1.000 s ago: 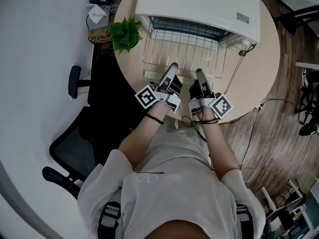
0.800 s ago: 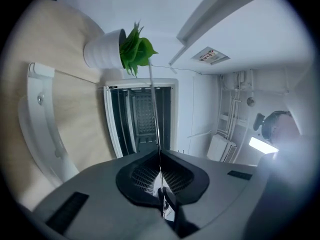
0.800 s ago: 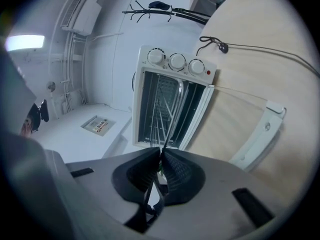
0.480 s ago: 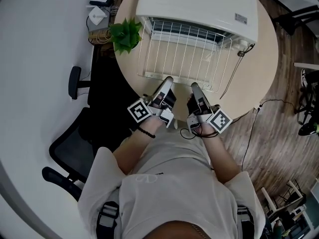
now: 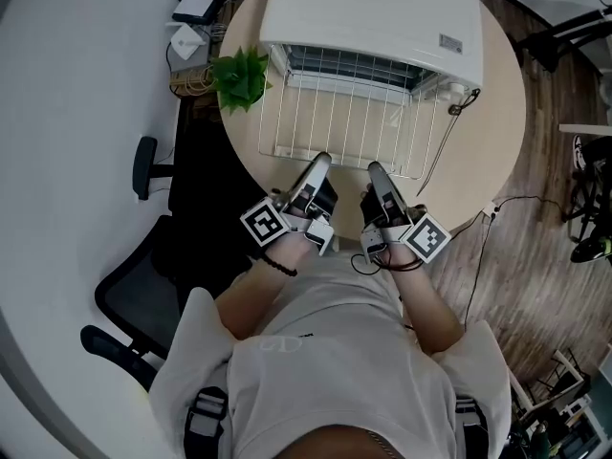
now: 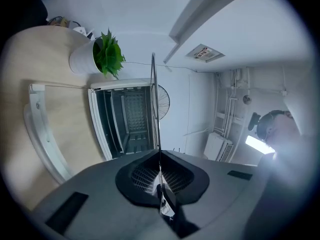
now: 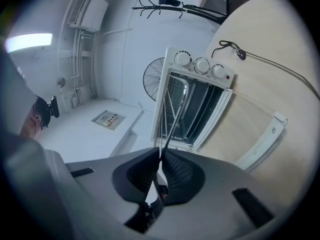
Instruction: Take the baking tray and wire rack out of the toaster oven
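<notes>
The wire rack hangs mostly outside the white toaster oven, its far edge still at the oven mouth. My left gripper is shut on the rack's near edge left of middle. My right gripper is shut on the same edge a little to the right. In the left gripper view the rack shows edge-on, a thin line running from my left gripper to the open oven. The right gripper view shows rack wires pinched in my right gripper. No baking tray is visible.
The oven door lies folded down on the round wooden table, under the rack. A potted plant stands at the oven's left. A power cord trails off the oven's right side. A black office chair is at the table's left.
Both grippers have drawn back toward the person and risen, pulling the wire rack further out of the oven. Both stay shut on its near edge.
</notes>
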Action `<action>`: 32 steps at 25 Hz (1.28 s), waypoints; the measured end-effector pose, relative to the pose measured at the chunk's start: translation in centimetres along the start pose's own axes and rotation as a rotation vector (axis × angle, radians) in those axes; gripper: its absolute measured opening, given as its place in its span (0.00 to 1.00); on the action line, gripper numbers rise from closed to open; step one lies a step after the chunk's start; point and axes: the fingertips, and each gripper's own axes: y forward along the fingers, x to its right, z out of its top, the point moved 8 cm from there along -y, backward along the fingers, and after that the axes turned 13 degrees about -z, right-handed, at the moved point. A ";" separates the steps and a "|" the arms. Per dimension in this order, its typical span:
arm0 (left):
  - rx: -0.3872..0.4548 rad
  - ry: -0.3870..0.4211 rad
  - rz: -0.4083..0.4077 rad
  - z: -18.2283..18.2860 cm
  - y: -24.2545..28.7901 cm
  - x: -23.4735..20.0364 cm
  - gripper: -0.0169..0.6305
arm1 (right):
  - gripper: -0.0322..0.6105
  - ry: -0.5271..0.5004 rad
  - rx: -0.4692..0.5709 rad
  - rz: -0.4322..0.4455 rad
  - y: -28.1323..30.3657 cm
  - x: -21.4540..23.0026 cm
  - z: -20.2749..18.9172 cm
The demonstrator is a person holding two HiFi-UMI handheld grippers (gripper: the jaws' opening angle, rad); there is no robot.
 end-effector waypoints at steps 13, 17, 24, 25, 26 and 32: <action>-0.013 0.001 -0.002 -0.6 0.2 2.2 0.03 | 0.07 -0.022 -0.015 0.030 -1.5 -1.2 0.2; -0.016 0.007 -0.006 0.0 1.1 2.0 0.03 | 0.07 -0.033 -0.014 0.026 -0.8 -1.5 0.8; -0.004 0.016 0.013 0.4 3.5 1.6 0.03 | 0.07 -0.007 -0.029 0.009 0.5 -1.8 3.1; -0.004 0.021 0.014 0.5 4.0 1.5 0.03 | 0.08 -0.002 -0.031 0.007 0.7 -1.9 3.6; -0.004 0.025 0.015 0.6 4.4 1.5 0.03 | 0.07 0.007 -0.031 0.005 0.9 -2.0 3.9; 0.012 0.031 0.010 1.5 6.9 1.3 0.03 | 0.07 0.034 -0.017 0.008 2.4 -2.9 5.9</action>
